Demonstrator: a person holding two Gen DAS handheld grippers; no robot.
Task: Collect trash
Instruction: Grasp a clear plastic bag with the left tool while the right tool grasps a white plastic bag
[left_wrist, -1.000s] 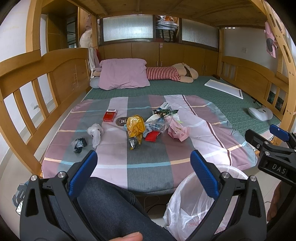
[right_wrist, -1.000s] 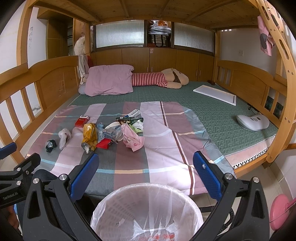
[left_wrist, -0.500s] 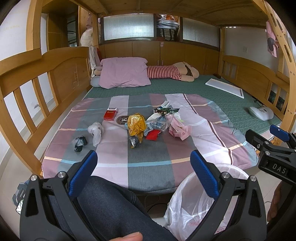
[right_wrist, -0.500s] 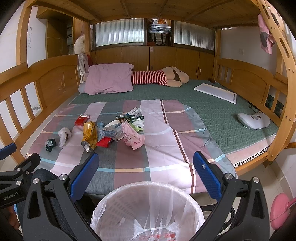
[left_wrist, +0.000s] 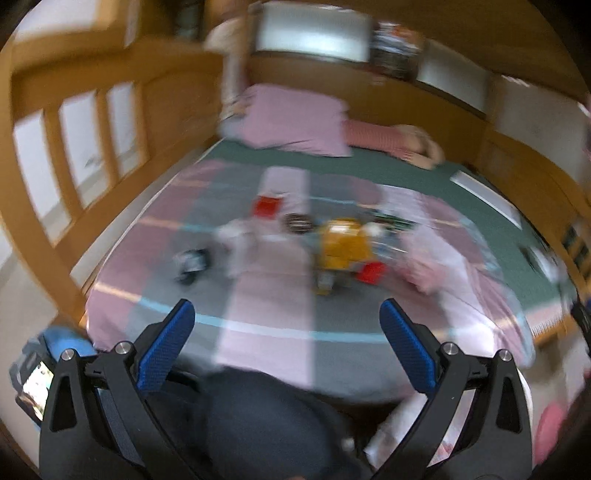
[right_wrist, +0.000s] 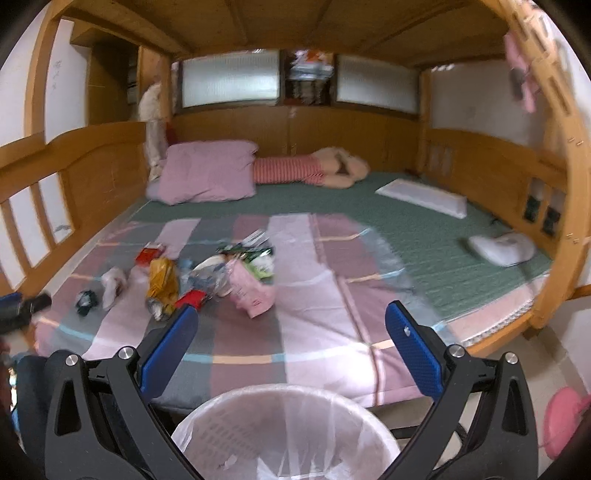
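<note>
Closer to the trash (left_wrist: 341, 247) now, left hand-held gripper (left_wrist: 286, 332) narrowing, empty; only right view shows bin (right_wrist: 286, 424), right hand-held gripper (right_wrist: 291, 332) agape.

Bare striped blanket (right_wrist: 314, 325) lies open before the trash pile (right_wrist: 207, 273); side rail (right_wrist: 74, 166) bounds left.

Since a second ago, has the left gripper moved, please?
Yes. The left gripper has swung toward the bed: the yellow wrapper looms closer, and the bin slid to the right edge. Jaws just narrowed slightly, empty.
</note>
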